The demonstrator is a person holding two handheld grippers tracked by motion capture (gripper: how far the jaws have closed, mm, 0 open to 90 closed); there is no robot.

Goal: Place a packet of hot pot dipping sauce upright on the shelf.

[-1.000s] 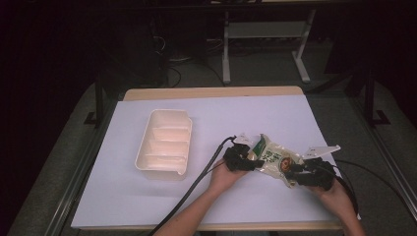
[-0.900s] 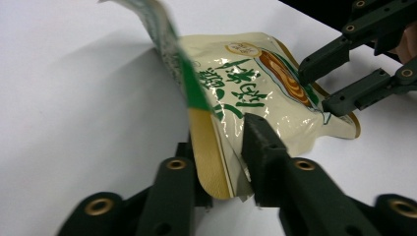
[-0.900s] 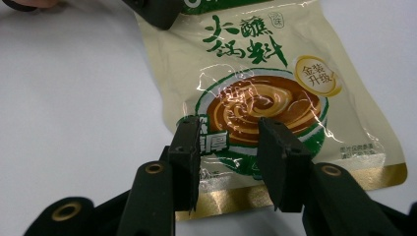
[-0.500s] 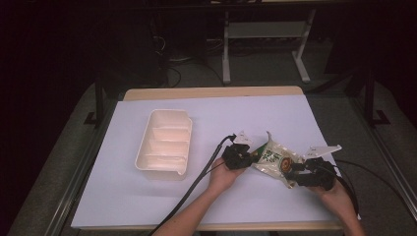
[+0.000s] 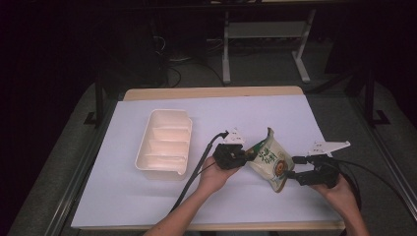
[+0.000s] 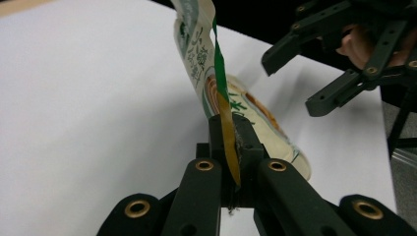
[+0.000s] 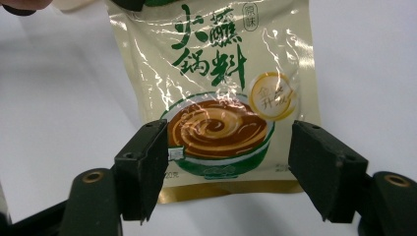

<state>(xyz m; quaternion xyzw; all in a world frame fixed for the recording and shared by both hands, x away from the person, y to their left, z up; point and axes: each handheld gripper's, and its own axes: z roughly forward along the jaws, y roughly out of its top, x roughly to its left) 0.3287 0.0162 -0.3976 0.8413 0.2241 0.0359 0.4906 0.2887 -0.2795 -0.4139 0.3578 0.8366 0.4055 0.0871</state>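
Your white table (image 5: 123, 196) carries a divided cream tray (image 5: 164, 143) at centre-left. Lower right of centre, the sauce packet (image 5: 268, 160) hangs pinched by its edge in your left gripper (image 5: 241, 156). Your right gripper (image 5: 294, 167) gapes wide beside it, holding nothing.

The white table (image 5: 275, 118) is evenly lit from above, while the room behind it is nearly black. Glare streaks the glossy pouch (image 7: 216, 93) just beyond the right tool (image 7: 228, 167). The left tool (image 6: 231, 147) blurs softly up close, casting faint shadows.
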